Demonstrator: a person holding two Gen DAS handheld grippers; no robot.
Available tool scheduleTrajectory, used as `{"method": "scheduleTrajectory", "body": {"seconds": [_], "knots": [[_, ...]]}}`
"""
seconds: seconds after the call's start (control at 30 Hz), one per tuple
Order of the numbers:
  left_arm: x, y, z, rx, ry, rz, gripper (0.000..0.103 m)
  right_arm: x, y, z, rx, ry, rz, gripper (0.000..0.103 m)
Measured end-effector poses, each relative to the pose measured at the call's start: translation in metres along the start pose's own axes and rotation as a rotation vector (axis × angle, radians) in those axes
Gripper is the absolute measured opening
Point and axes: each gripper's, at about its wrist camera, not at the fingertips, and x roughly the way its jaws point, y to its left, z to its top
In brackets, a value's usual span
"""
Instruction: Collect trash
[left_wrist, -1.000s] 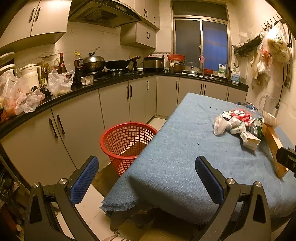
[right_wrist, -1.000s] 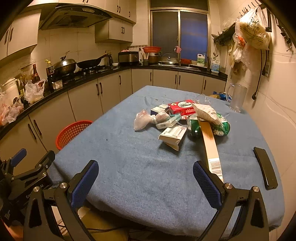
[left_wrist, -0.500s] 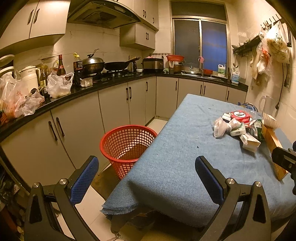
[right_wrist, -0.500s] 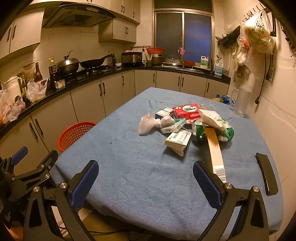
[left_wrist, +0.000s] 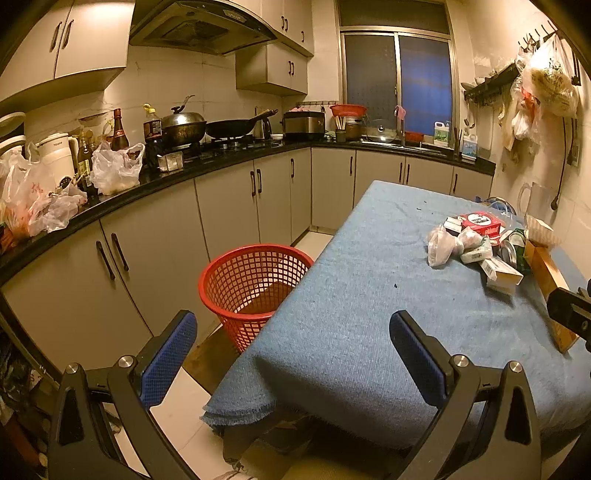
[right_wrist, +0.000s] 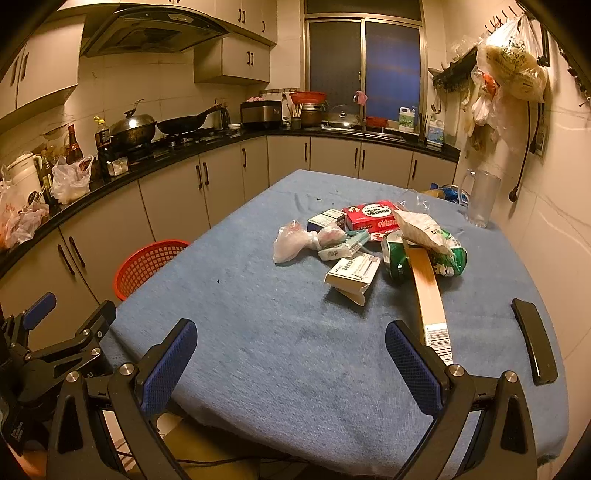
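Plainly, nothing has been picked up yet: the right gripper (right_wrist: 290, 363) hangs over the near end of the table (right_wrist: 258, 332) with its jaws spread wide and nothing between the blue pads, and the left gripper (left_wrist: 291, 354) is equally wide and empty over the table's near left corner. The trash sits in one heap (right_wrist: 365, 240) toward the far right of the blue cloth: a crumpled plastic bag (right_wrist: 291, 243), a white carton (right_wrist: 352, 275), a red box (right_wrist: 373, 216), a crushed green can (right_wrist: 395, 258) and a long flat cardboard box (right_wrist: 428, 291). That long box is what the coming reach turns on, I judge: its long axis runs nearly straight away from the right gripper, its barcoded near end lying just beside the right-hand pad (right_wrist: 412, 367), so the jaws would close across its narrow width with little turning. The heap lies ahead and slightly right of the right gripper but far to the right in the left wrist view (left_wrist: 476, 243), so the right hand is the nearer one. The red basket (left_wrist: 255, 284) stands on the floor at the table's left edge, close to the left gripper (a handy drop point, though well apart from the heap). A black remote-like bar (right_wrist: 533, 339) lies apart on the right; whether it counts as trash I cannot tell
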Motion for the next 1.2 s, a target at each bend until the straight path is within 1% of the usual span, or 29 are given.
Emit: {"method": "scheduleTrajectory", "body": {"seconds": [0.13, 0.43, 0.63, 0.73, 0.83, 0.87, 0.93, 1.0, 1.03, 1.1, 1.13, 1.2], "knots": [[0.005, -0.002, -0.002, 0.007, 0.013, -0.010, 0.103, 0.003, -0.003, -0.001, 0.008, 0.012, 0.001, 0.103], [0.030, -0.018, 0.000, 0.017, 0.093, -0.068, 0.103, 0.016, -0.021, -0.002, 0.043, 0.044, -0.008, 0.103], [0.047, -0.036, 0.007, 0.043, 0.118, -0.094, 0.103, 0.022, -0.043, 0.000, 0.081, 0.058, -0.032, 0.103], [0.058, -0.053, 0.013, 0.083, 0.135, -0.115, 0.103, 0.023, -0.061, 0.004, 0.096, 0.058, -0.063, 0.103], [0.076, -0.069, 0.022, 0.125, 0.186, -0.173, 0.103, 0.027, -0.084, 0.009, 0.111, 0.087, -0.082, 0.103], [0.086, -0.075, 0.026, 0.144, 0.222, -0.216, 0.103, 0.029, -0.090, 0.010, 0.118, 0.100, -0.079, 0.103], [0.105, -0.083, 0.033, 0.168, 0.290, -0.264, 0.103, 0.035, -0.113, 0.013, 0.151, 0.143, -0.072, 0.103], [0.122, -0.088, 0.039, 0.165, 0.347, -0.318, 0.103, 0.039, -0.130, 0.015, 0.180, 0.168, -0.059, 0.103], [0.129, -0.090, 0.042, 0.162, 0.372, -0.334, 0.100, 0.040, -0.138, 0.016, 0.197, 0.178, -0.053, 0.103], [0.140, -0.097, 0.048, 0.166, 0.406, -0.362, 0.090, 0.043, -0.149, 0.017, 0.224, 0.192, -0.040, 0.100], [0.143, -0.101, 0.052, 0.171, 0.419, -0.388, 0.083, 0.045, -0.155, 0.018, 0.236, 0.205, -0.028, 0.100], [0.147, -0.112, 0.056, 0.181, 0.447, -0.432, 0.079, 0.051, -0.161, 0.018, 0.245, 0.230, -0.016, 0.095]]}}
